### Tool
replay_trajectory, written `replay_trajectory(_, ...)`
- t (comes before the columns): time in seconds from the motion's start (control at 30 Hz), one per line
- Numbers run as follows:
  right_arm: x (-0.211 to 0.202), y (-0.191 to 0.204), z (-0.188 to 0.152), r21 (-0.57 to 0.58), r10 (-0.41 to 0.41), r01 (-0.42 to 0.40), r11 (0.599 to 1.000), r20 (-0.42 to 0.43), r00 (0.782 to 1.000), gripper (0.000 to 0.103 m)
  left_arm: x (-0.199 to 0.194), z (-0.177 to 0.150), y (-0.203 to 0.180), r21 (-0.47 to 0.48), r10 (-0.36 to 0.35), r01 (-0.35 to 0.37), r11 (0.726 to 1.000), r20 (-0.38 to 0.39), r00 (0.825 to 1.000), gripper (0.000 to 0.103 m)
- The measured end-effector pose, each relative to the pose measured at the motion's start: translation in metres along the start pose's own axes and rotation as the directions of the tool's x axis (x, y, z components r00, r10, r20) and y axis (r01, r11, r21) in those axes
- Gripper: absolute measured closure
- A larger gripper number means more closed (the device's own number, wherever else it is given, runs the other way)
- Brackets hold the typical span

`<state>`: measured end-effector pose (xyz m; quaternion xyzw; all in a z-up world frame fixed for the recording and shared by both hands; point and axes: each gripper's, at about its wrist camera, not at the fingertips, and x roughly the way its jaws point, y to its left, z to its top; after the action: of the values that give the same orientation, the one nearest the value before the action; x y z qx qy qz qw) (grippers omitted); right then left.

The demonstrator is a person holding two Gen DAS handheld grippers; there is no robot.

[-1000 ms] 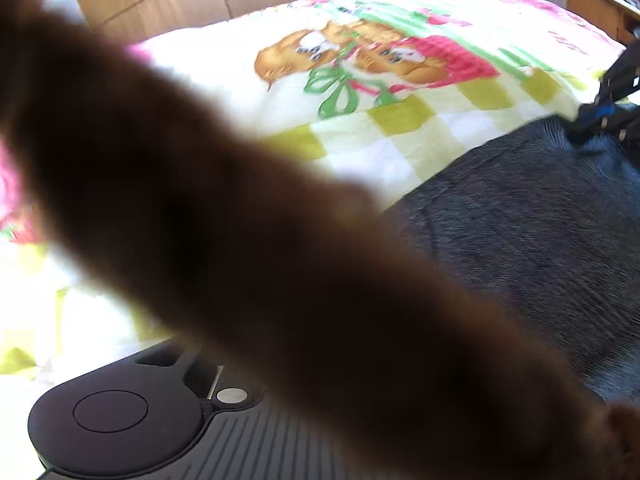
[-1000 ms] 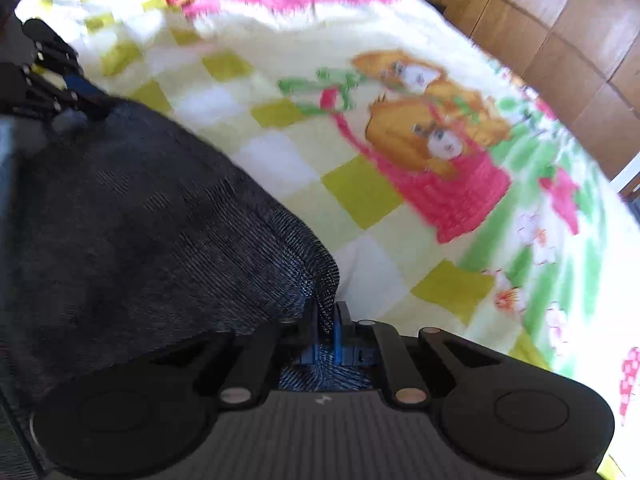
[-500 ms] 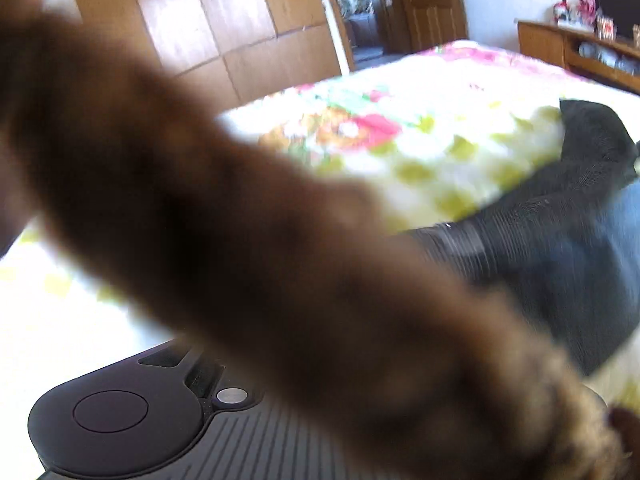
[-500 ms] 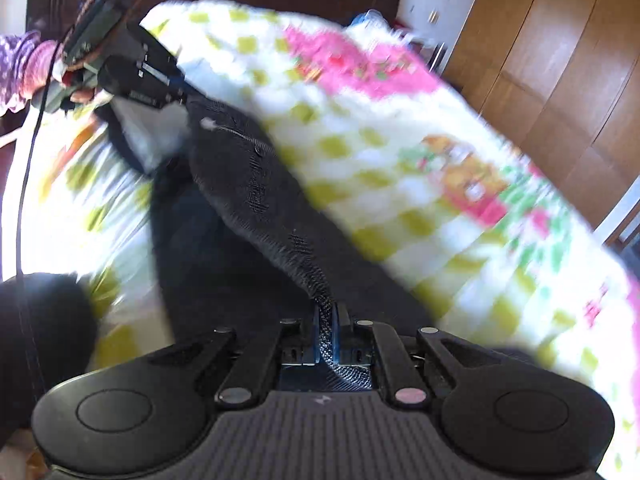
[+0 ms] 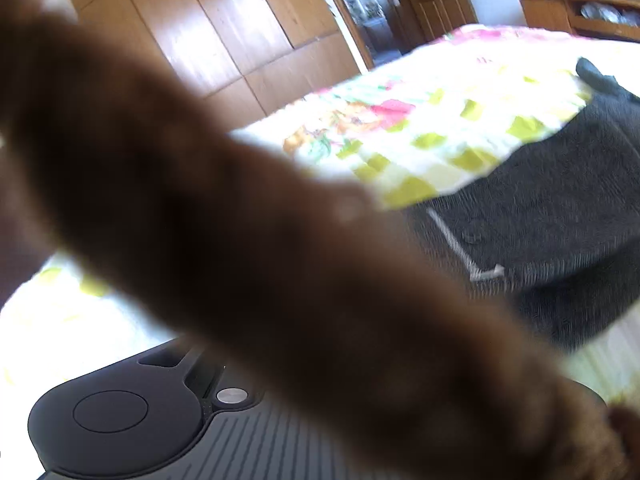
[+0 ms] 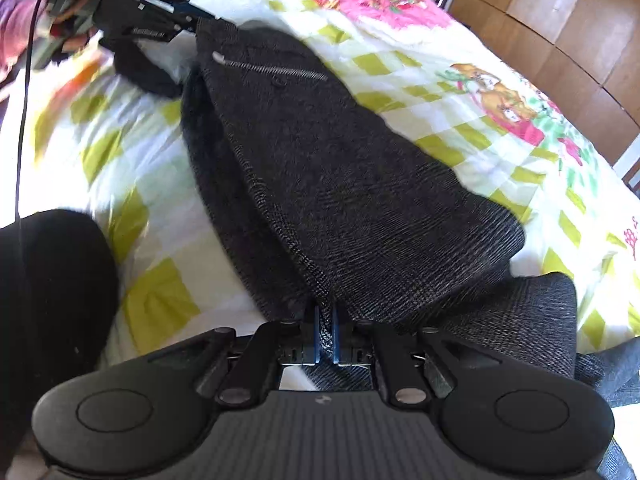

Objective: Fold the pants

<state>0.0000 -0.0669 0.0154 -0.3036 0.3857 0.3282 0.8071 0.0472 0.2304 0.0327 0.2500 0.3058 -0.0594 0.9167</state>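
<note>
Nearest you, your right claw (image 6: 326,338) is clamped on an edge of the dark grey pants (image 6: 340,184), blue pads pressed on the cloth. The pants lie doubled over on the bed (image 6: 460,92), spread across its checked, flowered cover. At the pants' far end your left claw (image 6: 200,16) meets the waist corner; its jaws have just been easing apart, and you cannot tell whether cloth sits between them. In the left wrist view a blurred brown sleeve (image 5: 240,240) hides the fingers. Beyond the bed stand wooden wardrobe doors (image 5: 208,40).
</note>
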Motion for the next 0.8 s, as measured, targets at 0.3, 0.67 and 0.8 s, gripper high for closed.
replay_trajectory(0.3,0.006,0.019,0.007,-0.084,-0.037,0.038,0.996,0.015,0.999,0.074,-0.003,-0.022,0.003,0.029,0.063,-0.062,0.998,-0.046,0.997,0.084)
replay_trajectory(0.67,-0.051,-0.029,-0.006,0.223,-0.105,0.081,0.971,0.1,0.989,0.073,-0.038,0.021,-0.038,-0.003,-0.105,0.106,0.994,0.092,0.99,0.084)
replay_trajectory(0.8,-0.059,-0.095,-0.038,0.495,-0.215,0.171,0.852,0.033,0.976,0.073,-0.03,0.049,-0.101,0.031,-0.266,0.264,0.964,0.144,0.953,0.084)
